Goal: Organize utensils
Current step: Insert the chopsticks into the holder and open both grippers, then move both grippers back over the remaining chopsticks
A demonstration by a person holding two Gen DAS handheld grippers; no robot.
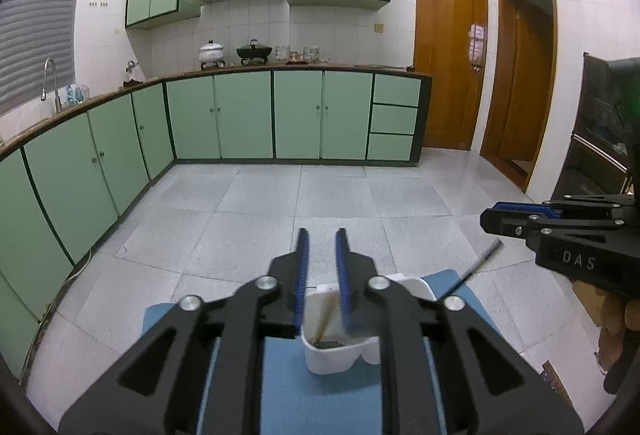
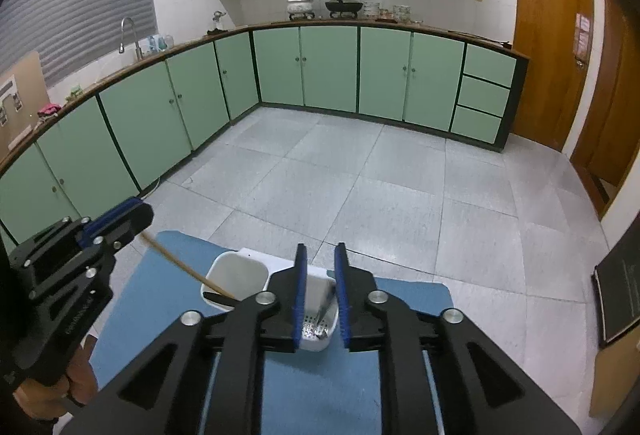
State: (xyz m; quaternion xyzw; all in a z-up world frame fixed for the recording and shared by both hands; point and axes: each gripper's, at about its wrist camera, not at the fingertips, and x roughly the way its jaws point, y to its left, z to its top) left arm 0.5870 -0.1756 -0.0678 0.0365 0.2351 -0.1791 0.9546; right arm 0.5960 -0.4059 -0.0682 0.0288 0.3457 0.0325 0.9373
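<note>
- Two tongs, mine, hang over a white utensil caddy [image 2: 240, 275] standing on a blue mat [image 2: 168, 275] on the surface, in a kitchen of green cabinets [image 2: 328, 67] and grey floor tiles [image 2: 380, 187].
- My left tongs [image 1: 322, 275] are parted by a narrow gap with nothing between the blue pads [image 1: 303, 267]; below them the caddy [image 1: 340, 355] shows one compartment with a wooden-handled utensil [image 1: 325, 315] leaning in it, its dark end at the bottom.
- My right tongs [image 2: 321, 287] are likewise slightly apart and hold nothing; they sit above the caddy's other compartment, whose perforated floor carries a metal utensil [image 2: 322, 315] leaning against the wall.
- From the right wrist view the wooden handle [image 2: 180, 263] rises out of the caddy's left compartment, slanting up toward the tip of my left tongs [image 2: 116, 219]; whether it touches them I cannot tell.
- From the left wrist view a thin dark handle [image 1: 478, 267] pokes up at a slant beyond the caddy, just under my right tongs [image 1: 520, 215].
</note>
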